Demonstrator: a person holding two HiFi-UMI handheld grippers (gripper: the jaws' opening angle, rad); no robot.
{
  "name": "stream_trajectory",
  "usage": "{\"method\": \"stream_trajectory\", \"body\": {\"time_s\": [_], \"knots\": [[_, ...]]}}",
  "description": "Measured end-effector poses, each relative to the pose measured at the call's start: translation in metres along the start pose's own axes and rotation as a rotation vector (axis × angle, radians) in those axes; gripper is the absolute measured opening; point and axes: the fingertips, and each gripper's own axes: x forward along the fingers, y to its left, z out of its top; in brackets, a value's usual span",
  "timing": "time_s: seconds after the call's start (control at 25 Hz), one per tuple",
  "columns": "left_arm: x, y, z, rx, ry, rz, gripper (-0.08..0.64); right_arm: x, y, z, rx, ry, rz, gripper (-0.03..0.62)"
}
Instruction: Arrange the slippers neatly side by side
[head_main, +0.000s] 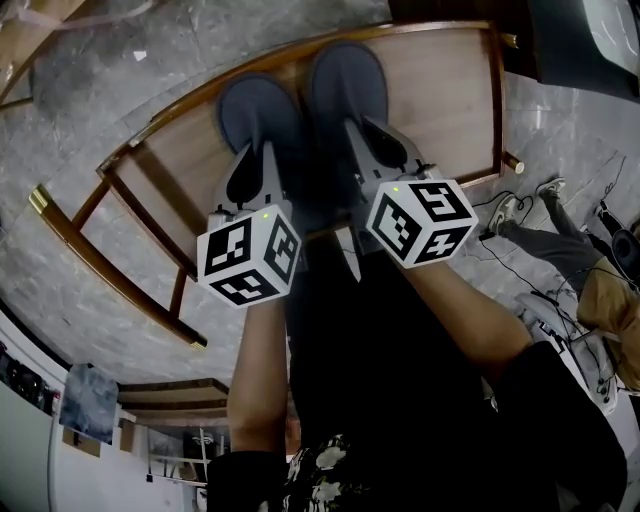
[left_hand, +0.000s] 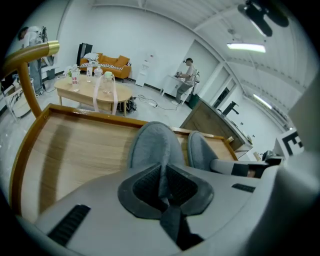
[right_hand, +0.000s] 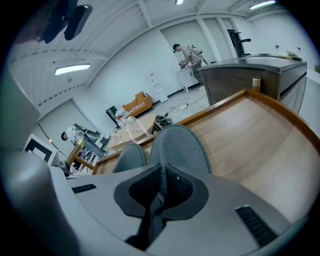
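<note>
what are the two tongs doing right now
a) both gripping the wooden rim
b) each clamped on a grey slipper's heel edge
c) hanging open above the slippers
b: the left tongs are closed on the heel edge of the left slipper, and the right tongs are closed on that of the right slipper.

a big white lab hall: strip lights (left_hand: 245, 47), orange sofa (left_hand: 106, 63), loose cables (left_hand: 148, 101).

left slipper (head_main: 255, 115) beside right slipper (head_main: 345, 85), seemingly touching, on table (head_main: 450, 90)
</note>
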Motion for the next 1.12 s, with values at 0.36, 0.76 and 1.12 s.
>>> {"method": "stream_trajectory", "body": {"time_s": [0.36, 0.76, 1.12], "knots": [[0.006, -0.005, -0.002, 0.007, -0.017, 0.003, 0.031, 0.013, 0.002, -0.012, -0.018, 0.057, 0.042, 0.015], [0.0, -0.035, 0.004, 0.003, -0.017, -0.028, 0.233, 0.001, 0.027, -0.008, -0.159, 0.082, 0.278, 0.161], [-0.072, -0.053, 0.024, 0.119, -0.129, 0.053, 0.171, -0.061, 0.047, 0.053, -0.277, -0.04, 0.324, -0.002]]}}
